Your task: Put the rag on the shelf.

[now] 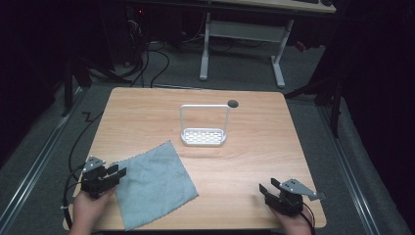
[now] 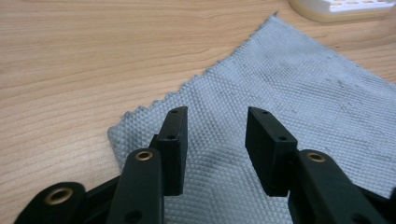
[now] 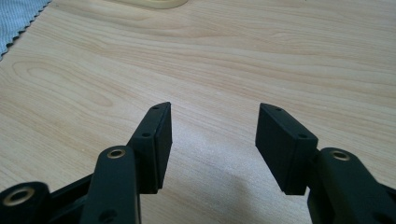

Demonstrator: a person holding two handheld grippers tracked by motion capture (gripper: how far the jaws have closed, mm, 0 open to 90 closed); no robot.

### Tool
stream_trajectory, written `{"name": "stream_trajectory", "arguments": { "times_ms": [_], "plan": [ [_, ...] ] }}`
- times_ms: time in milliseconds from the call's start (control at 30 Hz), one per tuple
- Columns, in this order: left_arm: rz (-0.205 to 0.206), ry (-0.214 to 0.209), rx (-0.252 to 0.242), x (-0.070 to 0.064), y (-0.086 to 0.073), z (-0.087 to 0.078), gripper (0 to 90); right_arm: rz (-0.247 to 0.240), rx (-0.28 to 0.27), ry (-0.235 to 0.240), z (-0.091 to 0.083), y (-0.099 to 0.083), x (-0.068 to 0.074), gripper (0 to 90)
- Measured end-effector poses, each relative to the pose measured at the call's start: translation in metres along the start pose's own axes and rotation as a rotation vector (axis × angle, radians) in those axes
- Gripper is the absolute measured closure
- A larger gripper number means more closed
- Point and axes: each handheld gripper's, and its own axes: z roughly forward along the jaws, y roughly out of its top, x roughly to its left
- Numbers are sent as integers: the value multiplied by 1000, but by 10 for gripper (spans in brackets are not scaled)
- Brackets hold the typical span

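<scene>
A grey woven cloth (image 1: 152, 183) lies flat on the front left of the wooden table (image 1: 254, 147). My left gripper (image 1: 119, 173) hovers open at the cloth's left corner, its jaws over the cloth (image 2: 299, 93) with nothing between them (image 2: 217, 116). A white slotted rack (image 1: 204, 132) with a tall wire handle stands at the table's middle; its base edge (image 2: 341, 8) peeks in at the top of the left gripper view. My right gripper (image 1: 268, 187) is open near the front right edge, over bare wood (image 3: 212, 109).
A dark round hole (image 1: 233, 103) marks the tabletop behind the rack. Beyond the table stand white desk legs (image 1: 279, 63) and loose cables (image 1: 151, 58) on grey floor. A corner of the cloth (image 3: 18, 16) and the rack's base (image 3: 154, 3) show in the right gripper view.
</scene>
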Motion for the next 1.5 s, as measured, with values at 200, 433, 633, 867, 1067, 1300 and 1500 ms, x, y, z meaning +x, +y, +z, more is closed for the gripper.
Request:
{"name": "stream_trajectory", "arguments": {
  "times_ms": [200,433,633,867,1067,1300,1500],
  "plan": [
    [4,-4,12,-1,-1,2,588,5,6,11,1,-1,0,463],
    [13,-24,2,-3,-3,-1,581,-15,4,41,3,1,7,474],
    [14,-57,-6,-15,-8,-16,677,-66,-6,118,11,12,30,550],
    [45,-71,31,-27,-21,-30,806,-120,7,256,31,34,67,685],
    [71,-65,90,-28,-32,-32,900,-190,25,330,70,64,112,900],
    [117,-54,157,-32,-35,-20,900,-266,53,357,129,106,161,900],
    [94,-81,151,-28,-36,-20,899,-279,136,346,173,117,187,900]
  ]
}}
